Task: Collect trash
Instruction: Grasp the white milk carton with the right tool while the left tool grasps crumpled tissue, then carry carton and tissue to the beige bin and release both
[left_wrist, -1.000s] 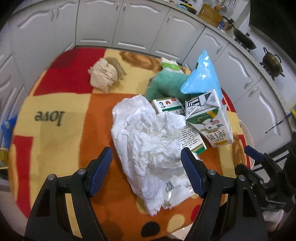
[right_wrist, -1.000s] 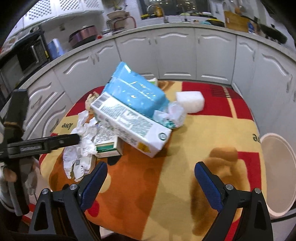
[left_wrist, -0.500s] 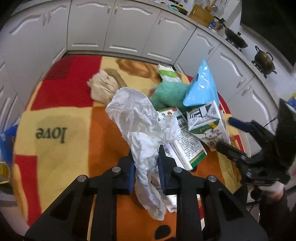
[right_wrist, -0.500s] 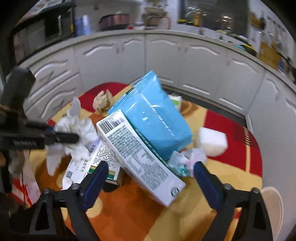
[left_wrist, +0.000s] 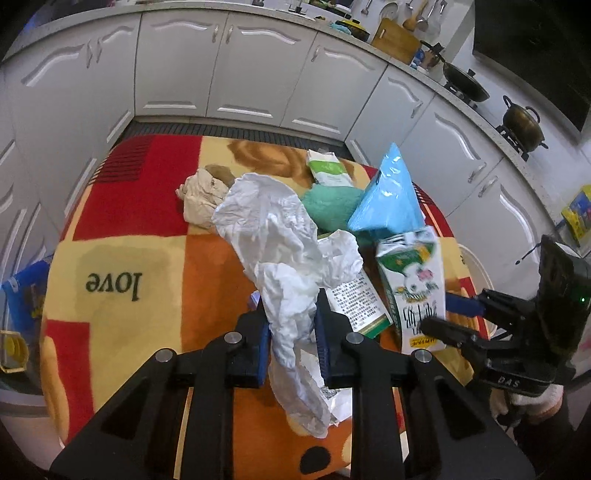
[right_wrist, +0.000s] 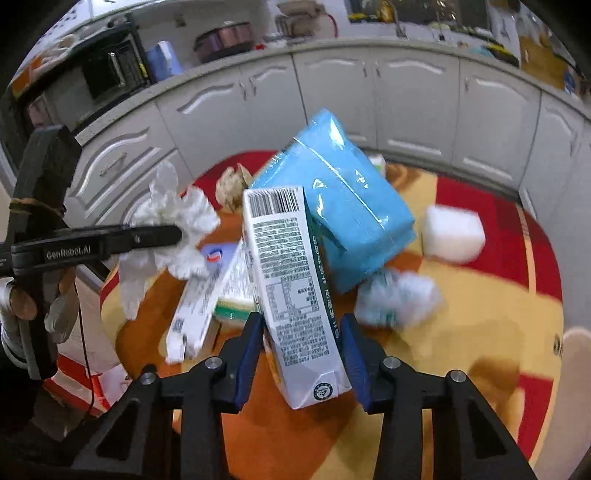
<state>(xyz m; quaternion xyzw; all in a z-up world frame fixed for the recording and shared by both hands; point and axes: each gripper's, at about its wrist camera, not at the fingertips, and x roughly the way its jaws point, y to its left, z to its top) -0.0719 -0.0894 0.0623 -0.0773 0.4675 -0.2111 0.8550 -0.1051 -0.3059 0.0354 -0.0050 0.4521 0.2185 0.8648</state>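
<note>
My left gripper (left_wrist: 291, 332) is shut on a crumpled white paper (left_wrist: 280, 240) and holds it above the table; the paper also shows in the right wrist view (right_wrist: 177, 221). My right gripper (right_wrist: 301, 350) is shut on a white and green milk carton (right_wrist: 291, 288), lifted and tilted; the carton also shows in the left wrist view (left_wrist: 412, 284). A blue plastic pack (right_wrist: 332, 199) leans behind the carton. A flat medicine box (right_wrist: 207, 295) lies on the table under it. A crumpled wrapper (right_wrist: 399, 299) lies to the right.
The round table has a red, orange and yellow cloth (left_wrist: 129, 229). On it lie a beige paper ball (left_wrist: 199, 195), a green cloth (left_wrist: 332, 203), a white sponge (right_wrist: 452, 232). White kitchen cabinets (left_wrist: 258, 74) ring the table. A pale bin rim (right_wrist: 576, 350) is at the right.
My left gripper closed on the white paper and lifted it. My right gripper moved in, closed on the milk carton and tipped it up.
</note>
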